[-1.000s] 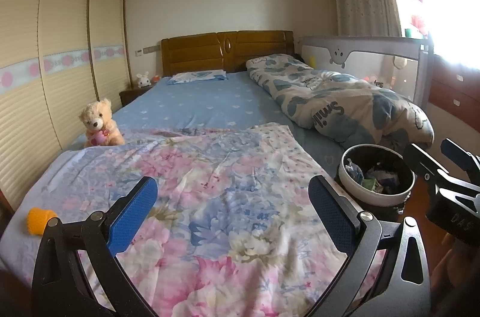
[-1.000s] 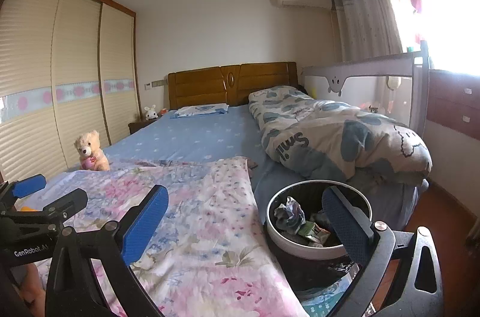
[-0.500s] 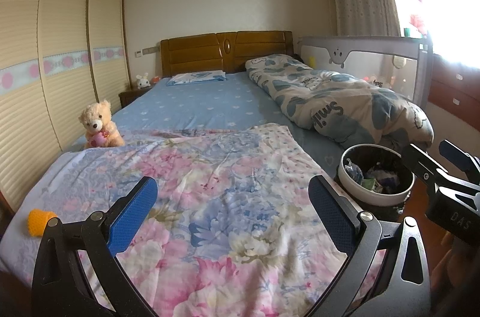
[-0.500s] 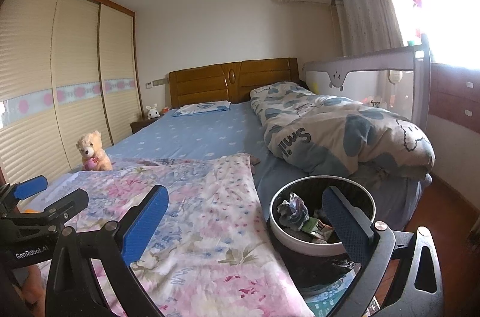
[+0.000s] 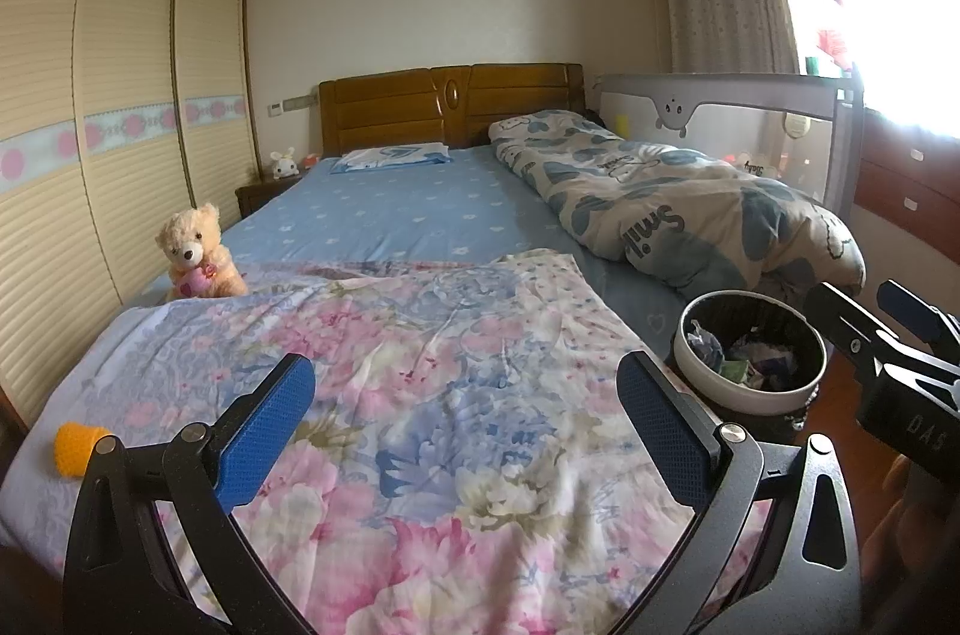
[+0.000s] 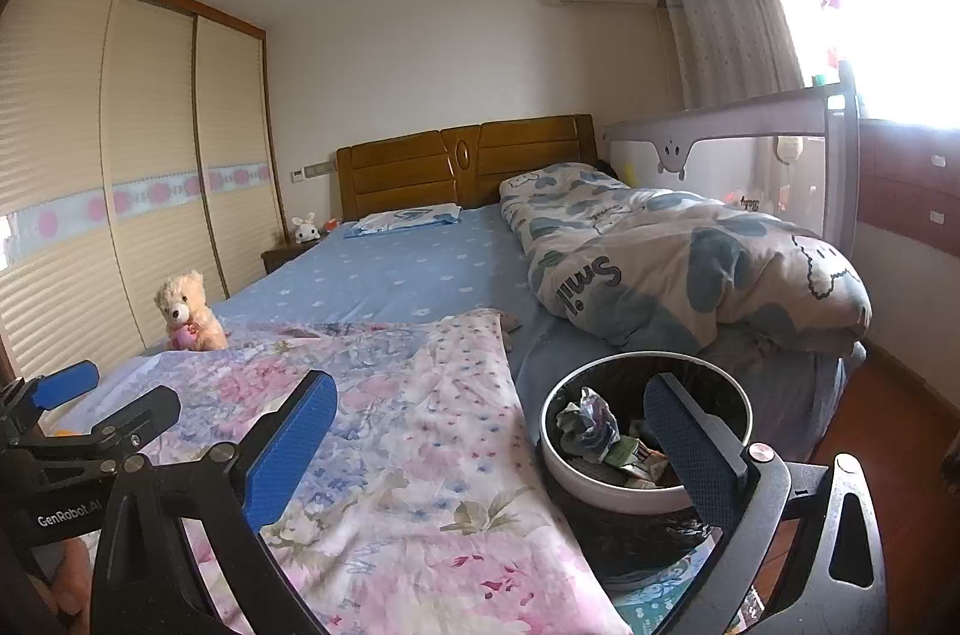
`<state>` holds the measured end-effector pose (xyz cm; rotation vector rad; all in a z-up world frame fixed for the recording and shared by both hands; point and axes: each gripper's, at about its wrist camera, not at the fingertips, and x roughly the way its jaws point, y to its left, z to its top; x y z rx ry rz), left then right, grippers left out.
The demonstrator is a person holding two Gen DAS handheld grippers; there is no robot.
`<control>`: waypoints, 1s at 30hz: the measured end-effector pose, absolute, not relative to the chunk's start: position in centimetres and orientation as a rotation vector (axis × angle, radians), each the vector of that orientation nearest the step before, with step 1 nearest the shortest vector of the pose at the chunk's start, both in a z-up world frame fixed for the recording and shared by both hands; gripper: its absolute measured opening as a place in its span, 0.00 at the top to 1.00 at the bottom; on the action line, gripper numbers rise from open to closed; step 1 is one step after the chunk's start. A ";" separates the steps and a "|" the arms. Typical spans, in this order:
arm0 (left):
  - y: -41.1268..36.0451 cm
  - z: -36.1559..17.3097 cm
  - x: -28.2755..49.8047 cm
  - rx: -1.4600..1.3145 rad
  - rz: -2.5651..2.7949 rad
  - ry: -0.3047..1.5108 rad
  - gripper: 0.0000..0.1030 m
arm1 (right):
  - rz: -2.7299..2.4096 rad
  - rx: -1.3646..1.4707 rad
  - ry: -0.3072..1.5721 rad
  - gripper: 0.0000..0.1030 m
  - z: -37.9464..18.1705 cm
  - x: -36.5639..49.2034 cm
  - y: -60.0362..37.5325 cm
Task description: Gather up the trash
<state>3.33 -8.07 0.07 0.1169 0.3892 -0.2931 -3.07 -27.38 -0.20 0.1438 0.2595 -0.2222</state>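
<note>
Left wrist view: two grippers (jaws apart, empty), one trash bin [image 5: 696, 365], one teddy bear [image 5: 195, 254].

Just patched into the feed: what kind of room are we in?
A home bedroom, by the look of it: a wide bed with a wooden headboard, sliding wardrobe doors along the wall, and a teddy bear on the bedding.

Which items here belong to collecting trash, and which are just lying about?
Job:
- trash bin beside the bed
- crumpled paper and other scraps inside it
- left gripper, jaws open, empty
- right gripper, jaws open, empty

Lying about:
- teddy bear
- floral sheet
- rolled quilt
- pillow
- yellow object, possibly trash; cannot tell
</note>
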 end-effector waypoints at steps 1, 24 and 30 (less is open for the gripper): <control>-8.1 0.1 3.4 0.117 -0.293 0.390 0.00 | -0.222 0.144 0.260 0.00 -0.2 -3.1 -27.4; -8.3 0.1 3.4 0.119 -0.296 0.391 0.00 | -0.221 0.151 0.266 0.00 -0.1 -2.9 -27.3; -8.3 0.1 3.4 0.119 -0.296 0.392 0.00 | -0.221 0.155 0.267 0.00 -0.1 -2.8 -27.3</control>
